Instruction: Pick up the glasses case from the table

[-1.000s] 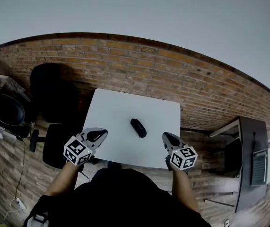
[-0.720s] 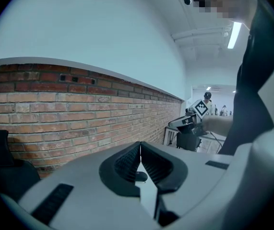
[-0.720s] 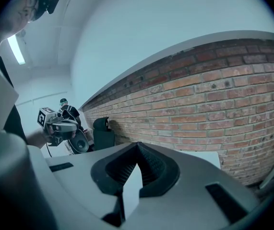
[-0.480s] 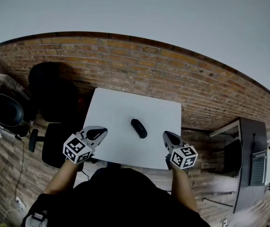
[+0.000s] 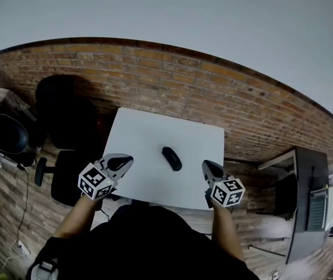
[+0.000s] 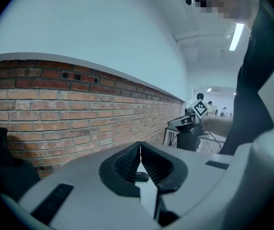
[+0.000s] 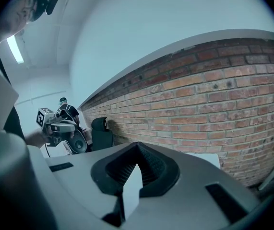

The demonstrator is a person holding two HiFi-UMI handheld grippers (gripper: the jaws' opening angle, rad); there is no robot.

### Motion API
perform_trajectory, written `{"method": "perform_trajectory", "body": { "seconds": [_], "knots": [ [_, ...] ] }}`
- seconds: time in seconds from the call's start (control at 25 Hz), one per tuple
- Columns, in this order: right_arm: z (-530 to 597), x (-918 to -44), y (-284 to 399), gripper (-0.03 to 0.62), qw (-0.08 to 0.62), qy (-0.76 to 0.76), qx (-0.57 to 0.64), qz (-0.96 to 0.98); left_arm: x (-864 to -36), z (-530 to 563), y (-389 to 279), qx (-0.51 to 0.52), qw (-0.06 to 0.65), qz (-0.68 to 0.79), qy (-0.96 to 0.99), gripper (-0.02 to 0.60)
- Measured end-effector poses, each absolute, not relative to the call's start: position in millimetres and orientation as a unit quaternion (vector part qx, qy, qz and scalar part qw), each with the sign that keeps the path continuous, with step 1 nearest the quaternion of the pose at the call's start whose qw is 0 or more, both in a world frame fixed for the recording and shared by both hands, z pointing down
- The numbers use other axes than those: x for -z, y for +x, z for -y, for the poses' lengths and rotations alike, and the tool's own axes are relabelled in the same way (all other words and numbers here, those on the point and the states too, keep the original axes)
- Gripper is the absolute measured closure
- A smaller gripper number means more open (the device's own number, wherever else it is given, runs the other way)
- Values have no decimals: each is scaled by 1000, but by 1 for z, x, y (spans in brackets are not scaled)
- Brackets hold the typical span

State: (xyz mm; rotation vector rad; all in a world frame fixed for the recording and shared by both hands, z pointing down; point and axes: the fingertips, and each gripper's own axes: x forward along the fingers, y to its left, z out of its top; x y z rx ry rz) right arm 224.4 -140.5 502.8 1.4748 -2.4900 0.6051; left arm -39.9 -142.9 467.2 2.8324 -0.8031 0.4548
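Head view looks steeply down on a white rectangular table [image 5: 140, 139] set against a red brick wall [image 5: 172, 77]. The dark, oblong glasses case [image 5: 171, 158] lies flat on the tabletop, a little right of its middle (its long axis runs from upper left to lower right in this view). Nothing touches it.

The left gripper [image 5: 121, 163] hovers over the table's near left edge, and the right gripper [image 5: 208, 167] hovers at the near right edge. The case sits between the two, ahead of both and apart from each.

Left gripper view shows that gripper's ribbed black pads [image 6: 126, 162] pressed together at the tips, with nothing clamped between them. The case appears there as a small dark shape on the white surface, seen through the gap below the tips.

Right gripper view shows its jaws closed tip to tip as well, empty, pointing along the brick wall.

A black office chair [image 5: 67, 177] stands on the wooden plank floor [image 5: 14, 209] left of the table.
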Motion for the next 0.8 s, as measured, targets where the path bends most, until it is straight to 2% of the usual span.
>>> {"method": "perform_trajectory", "body": {
  "seconds": [0.8],
  "knots": [
    [173,-539,212,577,114,483,-238,835,-479,157,-43,-164,91,265,946,571]
  ]
}}
